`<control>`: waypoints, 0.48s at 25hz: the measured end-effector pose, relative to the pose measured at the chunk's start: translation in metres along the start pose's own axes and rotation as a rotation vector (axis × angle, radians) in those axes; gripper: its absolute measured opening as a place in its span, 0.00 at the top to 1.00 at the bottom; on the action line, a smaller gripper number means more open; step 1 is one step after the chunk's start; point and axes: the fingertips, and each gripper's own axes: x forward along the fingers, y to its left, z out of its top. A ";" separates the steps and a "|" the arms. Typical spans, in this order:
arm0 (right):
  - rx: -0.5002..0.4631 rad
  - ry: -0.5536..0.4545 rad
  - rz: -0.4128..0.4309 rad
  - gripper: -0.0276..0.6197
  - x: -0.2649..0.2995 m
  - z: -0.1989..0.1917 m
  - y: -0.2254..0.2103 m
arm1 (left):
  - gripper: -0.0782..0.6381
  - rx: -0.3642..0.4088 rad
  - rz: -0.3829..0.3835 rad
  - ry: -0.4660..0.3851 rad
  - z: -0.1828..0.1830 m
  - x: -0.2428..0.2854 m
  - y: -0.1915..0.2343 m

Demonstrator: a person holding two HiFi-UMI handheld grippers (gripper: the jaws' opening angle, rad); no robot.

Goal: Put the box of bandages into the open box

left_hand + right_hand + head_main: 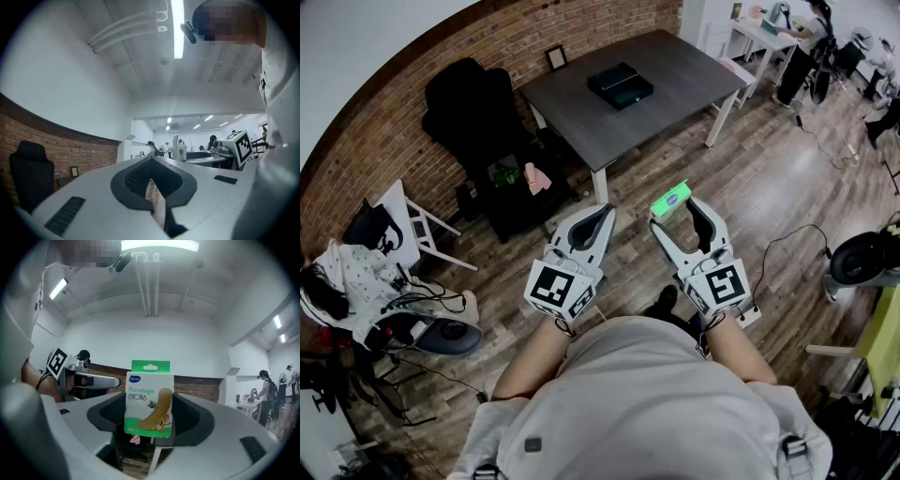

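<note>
Hovering over the wood floor [769, 187] in the head view, the right gripper [680, 217] grasps the box of bandages [670, 200], well apart from the open box [621, 85] on the table [675, 66]; a black armchair [464, 108] stands beside the table. Left gripper view: left gripper [151, 164] clenched, empty. Right gripper view: box of bandages upright between the jaws.

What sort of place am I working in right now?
Probably a shared office or workshop: a brick wall, a grey table on a wood floor, and a person at a white desk beyond.
</note>
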 end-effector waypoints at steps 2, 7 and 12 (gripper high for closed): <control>0.000 -0.001 -0.001 0.50 0.001 0.000 0.000 | 0.87 0.002 0.000 0.000 -0.001 -0.001 0.001; -0.001 0.002 -0.004 0.50 0.003 -0.001 -0.006 | 0.87 0.002 0.003 0.004 -0.005 0.002 0.004; 0.004 0.001 -0.002 0.50 0.008 -0.001 -0.015 | 0.87 0.002 0.003 0.008 -0.007 0.011 0.009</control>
